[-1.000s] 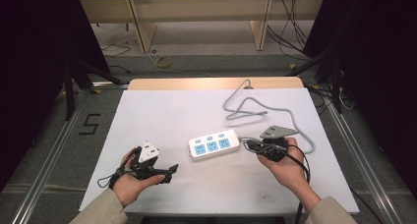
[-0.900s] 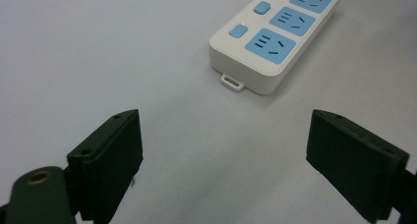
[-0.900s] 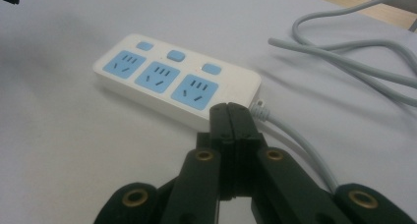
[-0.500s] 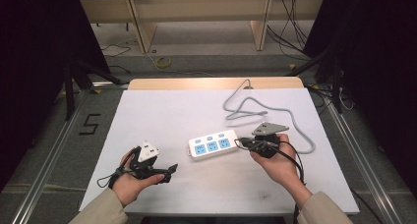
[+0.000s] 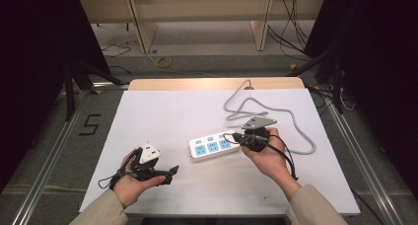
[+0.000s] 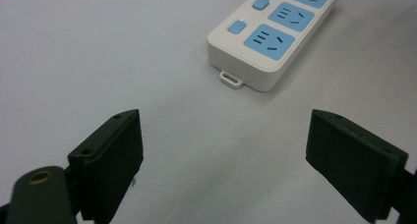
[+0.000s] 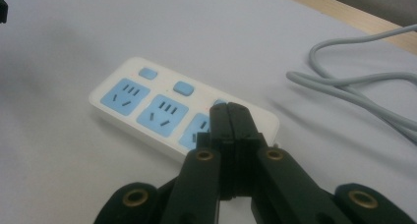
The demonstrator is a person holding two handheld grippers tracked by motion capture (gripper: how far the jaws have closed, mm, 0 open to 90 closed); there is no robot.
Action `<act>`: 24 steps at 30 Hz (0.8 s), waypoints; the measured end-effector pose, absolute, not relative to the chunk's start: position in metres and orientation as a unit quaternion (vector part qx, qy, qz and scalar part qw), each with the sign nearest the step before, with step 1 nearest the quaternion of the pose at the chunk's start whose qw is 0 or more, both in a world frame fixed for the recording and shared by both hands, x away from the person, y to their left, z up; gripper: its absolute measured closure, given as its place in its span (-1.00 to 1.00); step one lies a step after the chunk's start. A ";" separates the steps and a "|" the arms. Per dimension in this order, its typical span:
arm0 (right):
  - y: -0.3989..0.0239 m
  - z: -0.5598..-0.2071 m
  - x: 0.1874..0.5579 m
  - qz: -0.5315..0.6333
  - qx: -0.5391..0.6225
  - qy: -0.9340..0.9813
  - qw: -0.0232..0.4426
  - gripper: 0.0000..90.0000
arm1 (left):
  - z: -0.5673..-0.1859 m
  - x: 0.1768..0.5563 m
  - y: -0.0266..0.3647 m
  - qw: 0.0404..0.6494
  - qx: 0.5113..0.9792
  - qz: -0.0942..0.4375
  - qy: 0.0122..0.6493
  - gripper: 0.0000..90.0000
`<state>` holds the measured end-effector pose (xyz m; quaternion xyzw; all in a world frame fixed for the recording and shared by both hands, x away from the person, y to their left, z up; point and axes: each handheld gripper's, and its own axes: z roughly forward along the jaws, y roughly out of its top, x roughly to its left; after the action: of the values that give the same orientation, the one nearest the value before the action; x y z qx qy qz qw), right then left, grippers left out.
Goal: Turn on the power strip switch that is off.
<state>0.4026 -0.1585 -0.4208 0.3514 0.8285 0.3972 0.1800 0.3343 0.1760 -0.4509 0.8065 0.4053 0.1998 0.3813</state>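
Right gripper [image 5: 235,136], jaws clenched, over the power strip's [image 5: 213,147] right end; left gripper [image 5: 170,174], jaws released, near left.

The power strip [image 5: 215,147] lies near the middle of the surface [image 5: 167,111]. Its cable [image 5: 291,121] loops behind it and to its right, running toward the far edge. The right tongs [image 5: 235,137] sit over the strip's right end. The left tongs [image 5: 170,171] lie well to the strip's left, nearer the front edge.
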 end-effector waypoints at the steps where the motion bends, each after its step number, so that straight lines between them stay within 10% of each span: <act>1: -0.158 -0.421 0.403 0.396 0.350 0.829 0.180 1.00 | -0.451 0.334 0.176 0.381 0.807 0.200 0.405 -0.69; 24: -0.132 -0.426 0.416 0.386 0.341 0.839 0.172 1.00 | -0.451 0.334 0.175 0.381 0.807 0.202 0.403 -0.69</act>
<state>0.4156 -0.1321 -0.4260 0.3414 0.8395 0.3864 0.1715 0.3340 0.1754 -0.4510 0.8073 0.4031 0.2018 0.3808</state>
